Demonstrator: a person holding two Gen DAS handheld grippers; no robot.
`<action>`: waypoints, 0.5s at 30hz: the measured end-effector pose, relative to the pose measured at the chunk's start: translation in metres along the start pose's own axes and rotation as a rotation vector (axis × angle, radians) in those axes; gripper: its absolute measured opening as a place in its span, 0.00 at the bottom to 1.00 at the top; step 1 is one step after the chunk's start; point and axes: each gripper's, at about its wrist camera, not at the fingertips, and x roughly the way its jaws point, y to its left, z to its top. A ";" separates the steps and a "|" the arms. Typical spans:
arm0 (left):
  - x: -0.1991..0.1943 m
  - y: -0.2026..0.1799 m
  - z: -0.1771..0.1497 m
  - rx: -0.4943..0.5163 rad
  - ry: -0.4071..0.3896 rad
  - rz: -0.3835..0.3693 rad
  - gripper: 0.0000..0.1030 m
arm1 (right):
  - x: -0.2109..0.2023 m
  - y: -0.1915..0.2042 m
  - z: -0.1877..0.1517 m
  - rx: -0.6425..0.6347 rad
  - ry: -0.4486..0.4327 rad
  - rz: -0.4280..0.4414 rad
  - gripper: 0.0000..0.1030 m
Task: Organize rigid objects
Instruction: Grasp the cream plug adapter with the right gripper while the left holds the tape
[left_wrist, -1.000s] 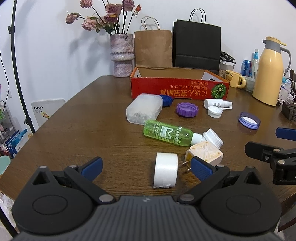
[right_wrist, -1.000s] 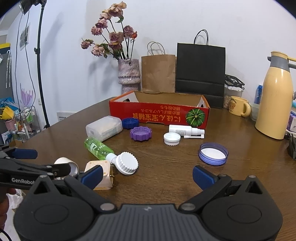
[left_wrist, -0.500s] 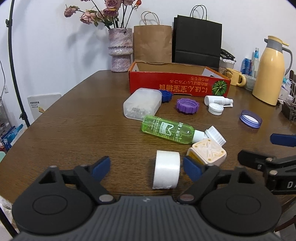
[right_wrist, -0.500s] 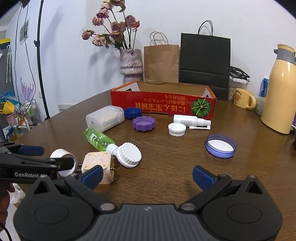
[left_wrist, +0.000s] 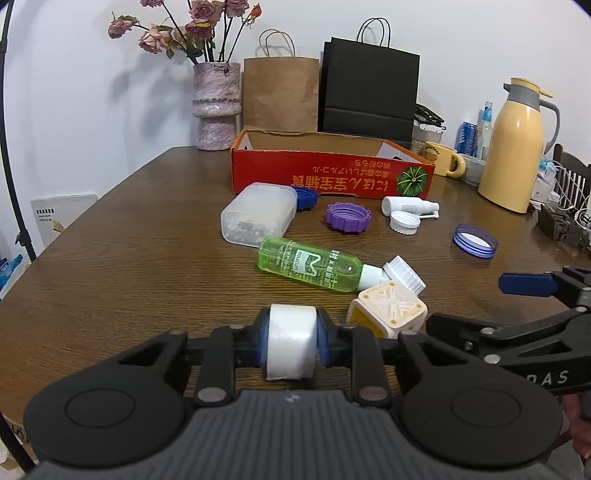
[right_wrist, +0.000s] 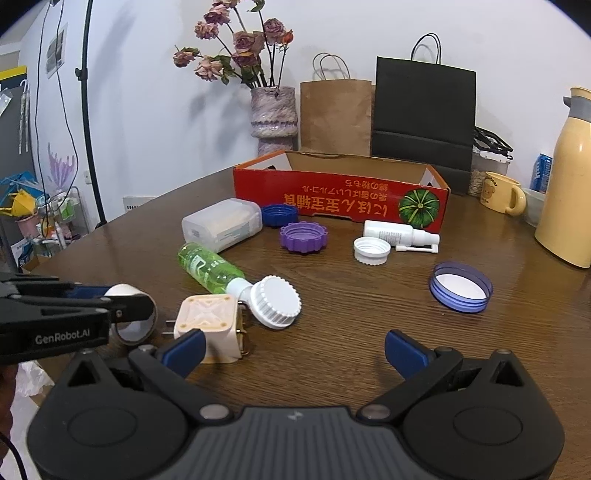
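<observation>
Left wrist view: left claw (left_wrist: 291, 338) clamped on a white tape roll (left_wrist: 291, 341), blue pads pressed against both flat sides, roll low over the near edge of the brown wooden surface (left_wrist: 129, 266). Just right of the roll, a cream cube adapter (left_wrist: 388, 314). Beyond it, a green bottle (left_wrist: 308, 264) on its side, neck toward a white ribbed cap (left_wrist: 404, 275) that touches the cube's far corner. Farther back, a frosted plastic case (left_wrist: 258, 218), a blue cap (left_wrist: 306, 196) tucked against its right end, a purple ring lid (left_wrist: 348, 218), a white spray bottle (left_wrist: 408, 206) on its side with a small white cap (left_wrist: 405, 221) just in front. Well to the right, a violet-rimmed lid (left_wrist: 475, 244). Behind all, a red cardboard box (left_wrist: 332, 173), open-topped. At the right edge, right claw (left_wrist: 517, 302) seen side-on, fingers apart.

Right wrist view: right claw (right_wrist: 293, 349) wide open, gripping nothing, left blue pad just in front of the cream cube adapter (right_wrist: 208, 325). At left, left claw (right_wrist: 110, 302) closed around the white tape roll (right_wrist: 131, 317), hollow core facing the camera. Green bottle (right_wrist: 208, 267) and white ribbed cap (right_wrist: 275, 301) just beyond the cube; violet-rimmed lid (right_wrist: 461, 286) apart on the right; red cardboard box (right_wrist: 340, 195) at the back.
</observation>
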 end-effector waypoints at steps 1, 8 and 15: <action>0.000 0.001 0.000 -0.001 -0.001 0.001 0.25 | 0.001 0.001 0.000 -0.002 0.002 0.002 1.00; -0.001 0.009 0.001 -0.013 -0.016 0.014 0.25 | 0.005 0.011 0.002 -0.017 0.011 0.019 1.00; -0.003 0.021 0.001 -0.026 -0.025 0.037 0.25 | 0.013 0.024 0.004 -0.030 0.021 0.045 1.00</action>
